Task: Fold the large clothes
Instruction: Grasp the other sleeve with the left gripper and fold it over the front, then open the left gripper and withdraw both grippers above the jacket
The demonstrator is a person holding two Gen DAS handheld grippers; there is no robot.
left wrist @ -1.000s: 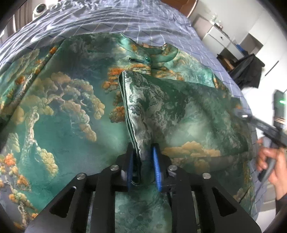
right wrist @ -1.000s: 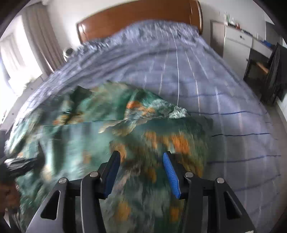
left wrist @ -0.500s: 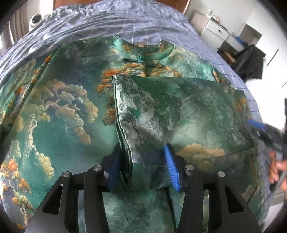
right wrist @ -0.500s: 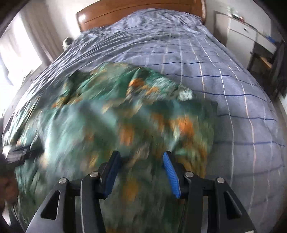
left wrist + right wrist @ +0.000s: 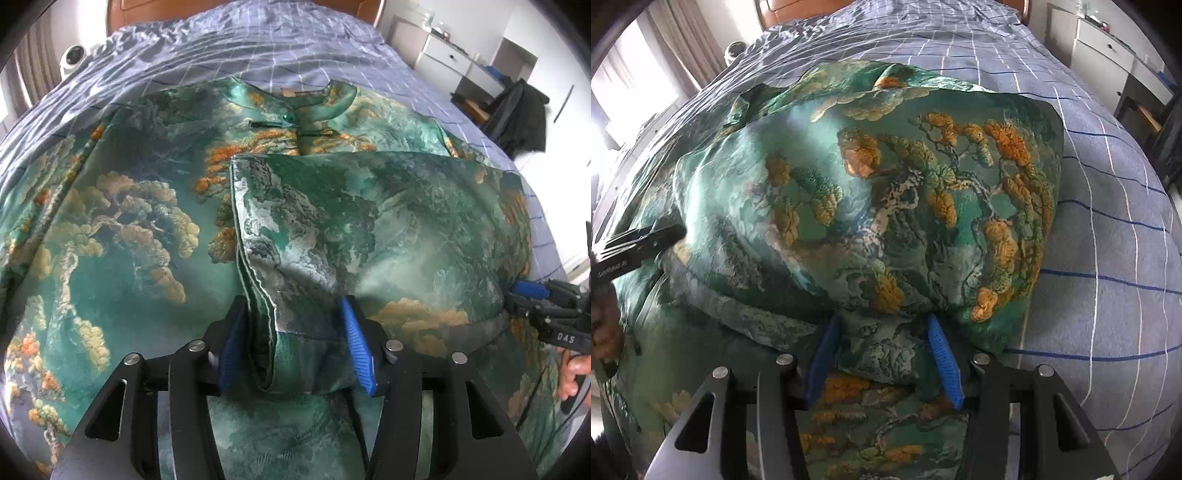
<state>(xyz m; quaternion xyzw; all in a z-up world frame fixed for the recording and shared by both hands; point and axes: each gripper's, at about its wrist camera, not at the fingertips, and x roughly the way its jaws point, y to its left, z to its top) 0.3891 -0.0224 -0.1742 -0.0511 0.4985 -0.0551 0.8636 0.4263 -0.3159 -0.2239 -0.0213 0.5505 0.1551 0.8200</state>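
**One side flap laid over, both tongs let go**

I see the green patterned garment (image 5: pixel 122 229) spread on the checked bed cover (image 5: pixel 1108 221). My left gripper (image 5: pixel 295 347) and right gripper (image 5: pixel 882 358) stand spread, fabric loose between the pads. Next, I'd fold the other side.

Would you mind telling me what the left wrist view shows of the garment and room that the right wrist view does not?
Only the left wrist view shows the garment's collar with its green button, the folded flap's hemmed edge lying between the left gripper's open jaws, and the dark clothing hanging beyond the bed. Only the right wrist view shows the bright window and the flap's right-hand fold against bare bedspread. Both show the green printed garment on the blue checked bedspread, with open jaws on the right gripper too.
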